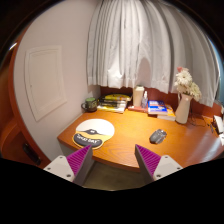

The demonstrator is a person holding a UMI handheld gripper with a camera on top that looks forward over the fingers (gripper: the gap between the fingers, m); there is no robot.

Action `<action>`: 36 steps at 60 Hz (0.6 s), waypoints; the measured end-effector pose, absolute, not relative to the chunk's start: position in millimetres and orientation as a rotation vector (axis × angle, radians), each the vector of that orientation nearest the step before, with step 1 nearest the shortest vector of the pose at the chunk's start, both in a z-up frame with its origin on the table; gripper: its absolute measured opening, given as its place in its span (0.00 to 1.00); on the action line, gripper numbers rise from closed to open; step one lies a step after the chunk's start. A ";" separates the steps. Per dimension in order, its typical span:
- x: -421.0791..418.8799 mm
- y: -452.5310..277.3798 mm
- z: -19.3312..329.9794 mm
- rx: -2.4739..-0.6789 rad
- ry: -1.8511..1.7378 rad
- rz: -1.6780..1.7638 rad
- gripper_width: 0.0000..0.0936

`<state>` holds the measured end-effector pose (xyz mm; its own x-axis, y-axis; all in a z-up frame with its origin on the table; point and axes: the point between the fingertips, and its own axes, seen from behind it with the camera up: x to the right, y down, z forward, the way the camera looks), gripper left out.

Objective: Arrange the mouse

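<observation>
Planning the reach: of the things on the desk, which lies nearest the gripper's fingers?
The round mouse pad, just ahead of one finger of the open gripper. The mouse lies slightly farther; the books and vase stand well beyond.

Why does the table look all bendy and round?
In the gripper view, the wide-angle lens bows the orange table and curtains into curves; soft daylight glows through the curtains; the mouse casts hardly any shadow; the open gripper shows at the bottom.

Wooden desk [125, 148] with mouse [158, 135], mousepad [93, 132]
</observation>
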<state>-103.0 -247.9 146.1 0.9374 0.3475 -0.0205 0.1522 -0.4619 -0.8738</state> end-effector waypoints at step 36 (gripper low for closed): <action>49.8 -157.1 14.7 -2.292 -0.061 0.007 0.90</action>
<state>49.8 -157.1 14.7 0.9988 0.0467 0.0147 0.0419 -0.6598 -0.7502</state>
